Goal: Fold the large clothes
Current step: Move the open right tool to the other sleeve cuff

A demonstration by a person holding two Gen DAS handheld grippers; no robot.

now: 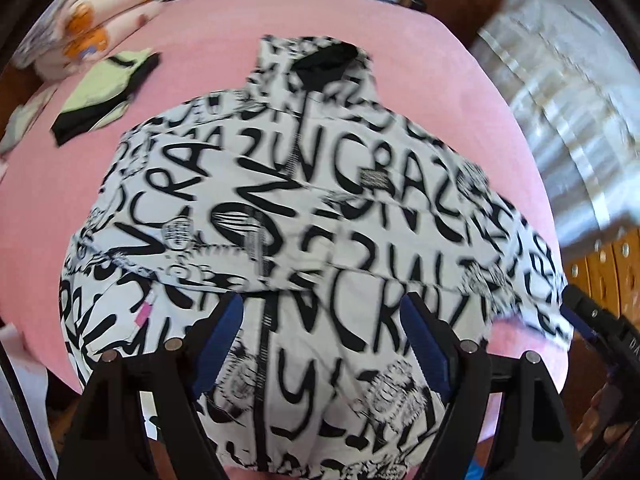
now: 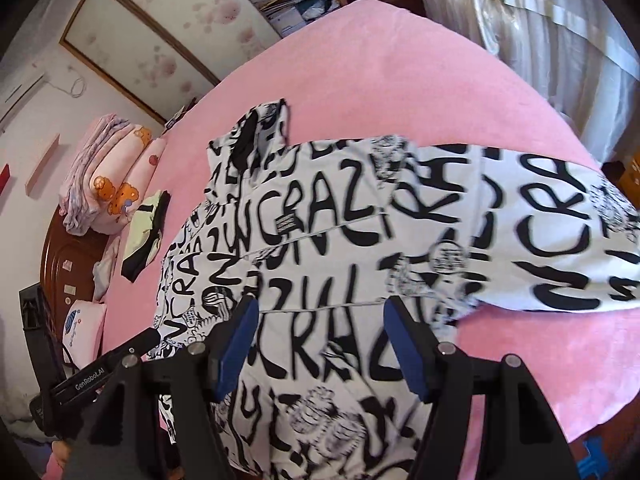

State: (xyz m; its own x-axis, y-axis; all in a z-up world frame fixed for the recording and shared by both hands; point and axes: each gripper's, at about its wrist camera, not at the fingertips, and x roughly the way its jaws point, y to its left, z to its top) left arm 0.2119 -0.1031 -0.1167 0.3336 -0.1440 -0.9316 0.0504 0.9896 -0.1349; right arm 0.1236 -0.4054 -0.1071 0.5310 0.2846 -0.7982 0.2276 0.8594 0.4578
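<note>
I judge I'm between folds on the jacket (image 1: 304,216): my left gripper (image 1: 320,344) and right gripper (image 2: 318,344) both hover wide open over its hem end with nothing held, so next I'll need to close on an edge, likely the sleeve (image 2: 560,232) spread toward the bed's right edge. The jacket is white, puffy and quilted, covered in black scrawled lettering, lying along the middle of the pink bed (image 1: 360,20), black-lined collar (image 1: 328,60) toward the far edge.

White jacket (image 1: 304,216) with black graffiti lettering; lies spread on pink bed; collar far; one sleeve folded across.
</note>
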